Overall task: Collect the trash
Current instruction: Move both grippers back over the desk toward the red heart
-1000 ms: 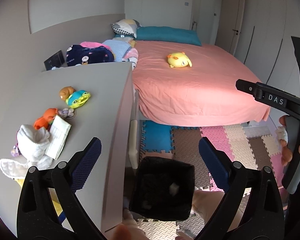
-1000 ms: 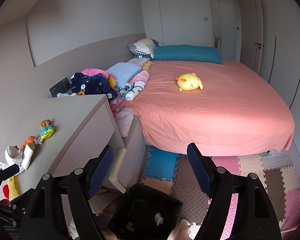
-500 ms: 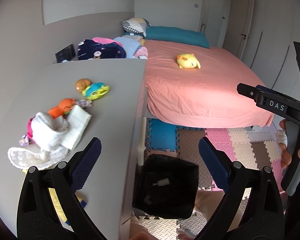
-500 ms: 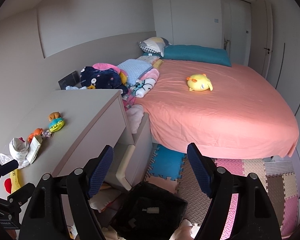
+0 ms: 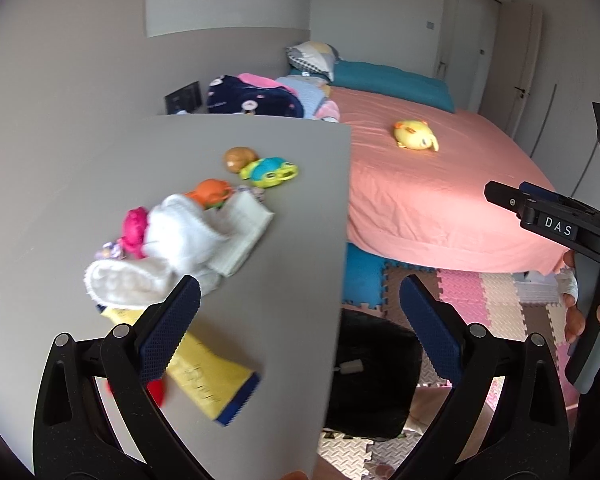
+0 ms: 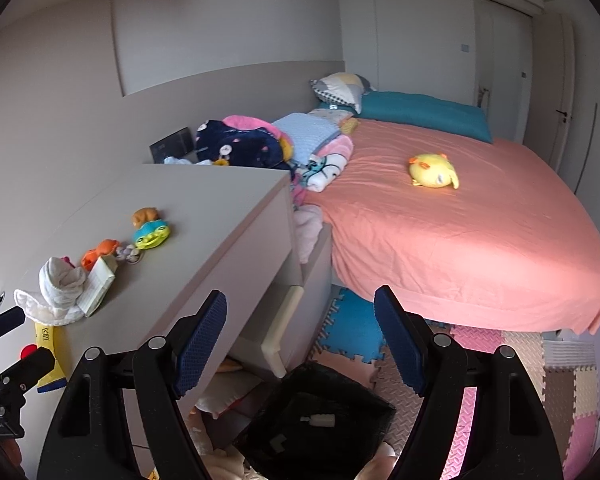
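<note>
Both of your grippers stand wide with nothing between the jaws: the left gripper (image 5: 300, 320) hangs over the worktop (image 5: 292, 240) edge, the right gripper (image 6: 300, 336) over the floor beside it. The likely trash, as far as you can judge, is the white wad (image 5: 180, 236) of crumpled tissue or cloth just ahead of the left gripper's left finger, with a flat white packet (image 5: 244, 236) leaning against its right side and a yellow wrapper (image 5: 208, 376) lying flat just under that same finger. Expect the wad to be very light and soft; it will squash, so close well down on its bulging middle rather than a loose flap, which could tear or slip out. The packet looks thin and a little stiff: take it by its raised long edge, not flat from above. The wrapper is probably slick and lies flush on the worktop, so pinch the blue end that points toward the worktop edge. Keep clear of the small toys (image 5: 268, 168) farther ahead; they are hard and will roll. The black bin (image 6: 316, 424) sits on the floor below and between the right gripper's fingers, already holding a few scraps.
</note>
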A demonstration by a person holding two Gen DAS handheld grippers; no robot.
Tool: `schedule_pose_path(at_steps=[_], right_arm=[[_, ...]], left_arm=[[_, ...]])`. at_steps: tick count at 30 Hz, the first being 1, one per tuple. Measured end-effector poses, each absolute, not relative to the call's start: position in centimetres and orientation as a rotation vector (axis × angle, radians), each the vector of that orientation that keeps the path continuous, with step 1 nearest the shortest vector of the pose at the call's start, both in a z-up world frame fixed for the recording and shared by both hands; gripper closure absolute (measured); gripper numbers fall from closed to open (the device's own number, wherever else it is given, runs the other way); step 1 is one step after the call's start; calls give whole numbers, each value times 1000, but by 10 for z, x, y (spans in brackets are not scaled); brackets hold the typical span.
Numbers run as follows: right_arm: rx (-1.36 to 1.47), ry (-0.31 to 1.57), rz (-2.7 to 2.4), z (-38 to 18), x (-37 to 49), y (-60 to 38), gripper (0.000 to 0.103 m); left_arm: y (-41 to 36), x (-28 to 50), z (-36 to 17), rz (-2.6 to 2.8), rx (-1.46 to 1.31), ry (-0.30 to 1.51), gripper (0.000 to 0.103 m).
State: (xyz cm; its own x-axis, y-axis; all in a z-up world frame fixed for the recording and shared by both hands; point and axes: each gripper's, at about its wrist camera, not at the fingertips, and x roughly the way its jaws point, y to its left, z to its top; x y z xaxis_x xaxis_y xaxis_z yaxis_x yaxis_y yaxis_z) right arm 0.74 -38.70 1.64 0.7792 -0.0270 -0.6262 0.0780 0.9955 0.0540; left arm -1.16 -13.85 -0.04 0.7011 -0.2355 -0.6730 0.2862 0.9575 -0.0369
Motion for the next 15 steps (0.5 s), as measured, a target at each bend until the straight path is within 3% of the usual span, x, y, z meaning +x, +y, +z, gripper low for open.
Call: schedule_pose_path(at_steps=[15], right_arm=[[42,693,40,8,24,-331,26]], left_arm=[[-72,-30,-7,-154,33,753,7]])
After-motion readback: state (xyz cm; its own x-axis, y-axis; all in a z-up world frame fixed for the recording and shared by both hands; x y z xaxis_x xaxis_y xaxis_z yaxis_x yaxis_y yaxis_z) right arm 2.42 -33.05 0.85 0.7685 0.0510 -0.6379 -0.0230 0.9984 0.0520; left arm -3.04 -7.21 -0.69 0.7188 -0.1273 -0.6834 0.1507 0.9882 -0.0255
